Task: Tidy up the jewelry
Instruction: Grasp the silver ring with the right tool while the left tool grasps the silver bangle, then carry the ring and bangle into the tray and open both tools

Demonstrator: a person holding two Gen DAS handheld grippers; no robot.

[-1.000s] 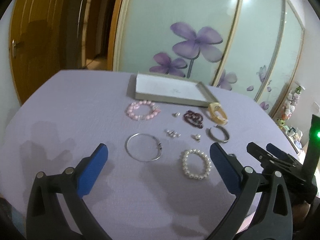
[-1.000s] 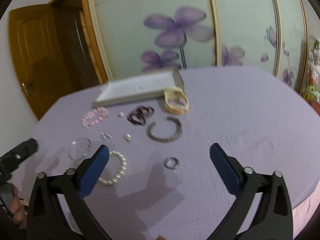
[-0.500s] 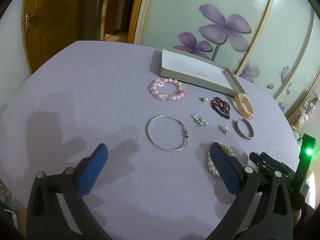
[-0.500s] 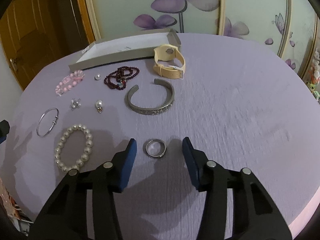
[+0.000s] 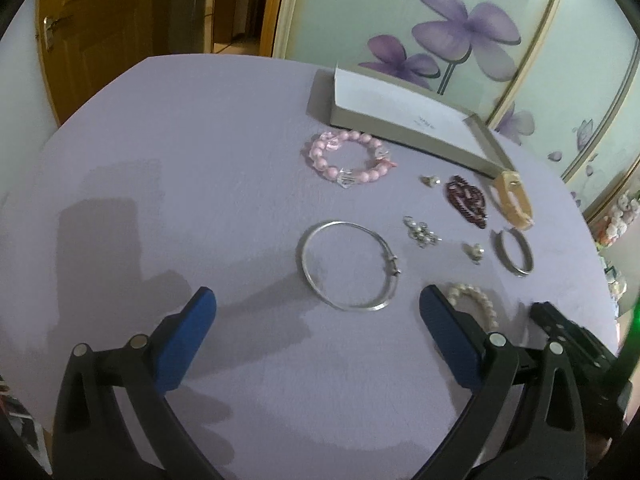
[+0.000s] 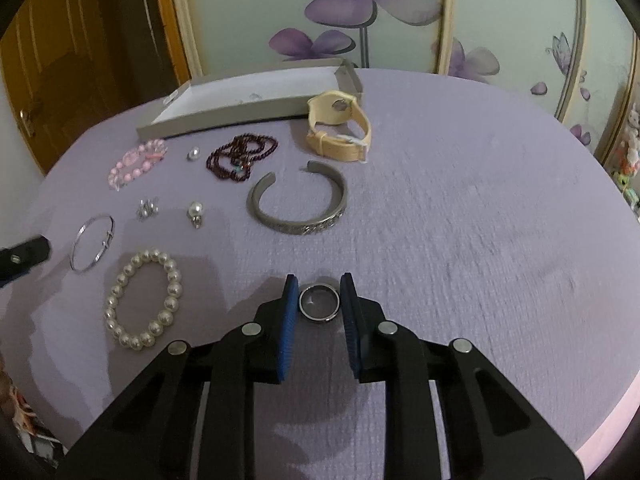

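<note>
A small silver ring [image 6: 319, 303] lies on the lilac tablecloth near the front. My right gripper [image 6: 319, 300] is closing on it, the ring sits between the jaws, and both blue pads touch its sides. My left gripper [image 5: 317, 295] is open wide just short of a thin silver bangle [image 5: 343, 224], with nothing between its fingers. The grey tray box [image 6: 224, 118] with a white floor stands at the back. Nothing lies in the part of it that shows.
On the cloth lie a pearl bracelet [image 6: 174, 292], a grey cuff [image 6: 304, 227], a beige watch [image 6: 340, 148], dark red beads [image 6: 240, 156], a pink bead bracelet [image 5: 362, 136] and small earrings [image 5: 420, 234]. The table's edge curves close on the right.
The right jaws have come together from wide open onto the ring as that gripper sank toward it. The left gripper has dropped and moved closer to the silver bangle, still open.
</note>
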